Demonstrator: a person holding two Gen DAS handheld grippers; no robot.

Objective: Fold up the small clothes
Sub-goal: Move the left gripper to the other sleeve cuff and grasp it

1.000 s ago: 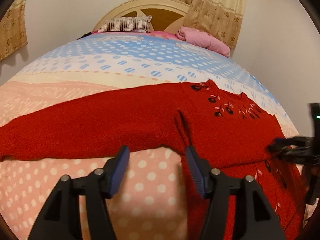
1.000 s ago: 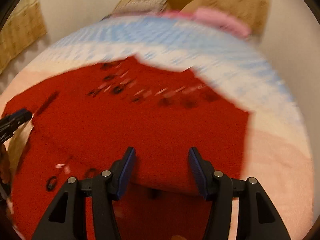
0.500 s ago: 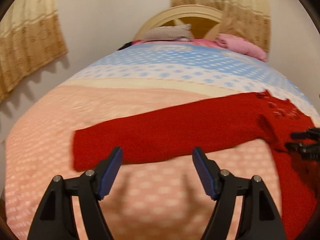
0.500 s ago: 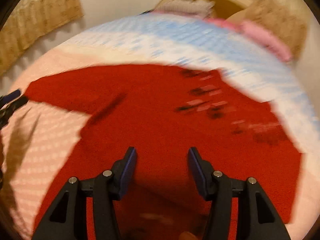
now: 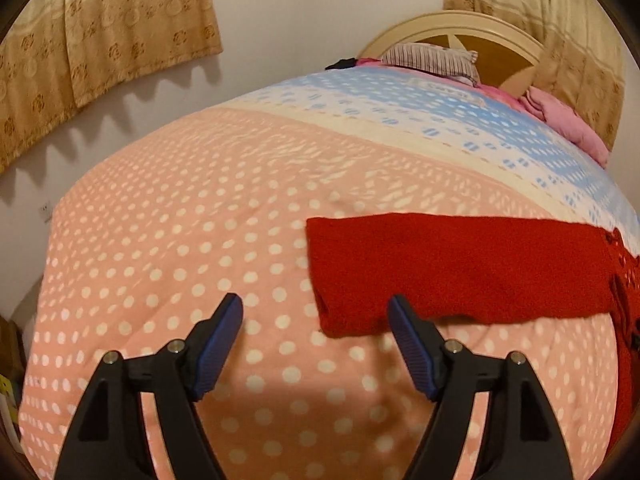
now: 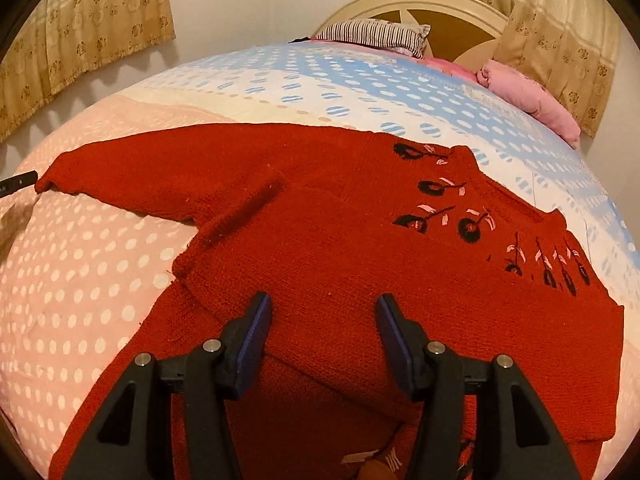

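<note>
A red knitted sweater (image 6: 360, 264) with black and pink flower embroidery lies on the bed, one sleeve folded across its body and the other sleeve (image 5: 460, 268) stretched out flat to the left. My left gripper (image 5: 316, 312) is open and empty, just above the bed near the cuff end of that sleeve. My right gripper (image 6: 322, 314) is open and empty, over the sweater's body near its lower part. The tip of the left gripper shows at the left edge of the right wrist view (image 6: 18, 182), beside the cuff.
The bed has a pink, cream and blue dotted cover (image 5: 180, 240). A striped pillow (image 6: 372, 34) and a pink pillow (image 6: 528, 96) lie by the wooden headboard (image 6: 436, 4). Curtains (image 5: 100, 32) hang on the walls left and right.
My left gripper has moved left along the outstretched sleeve, from the armpit to the cuff end. My right gripper has swung left over the sweater body. Both stayed open.
</note>
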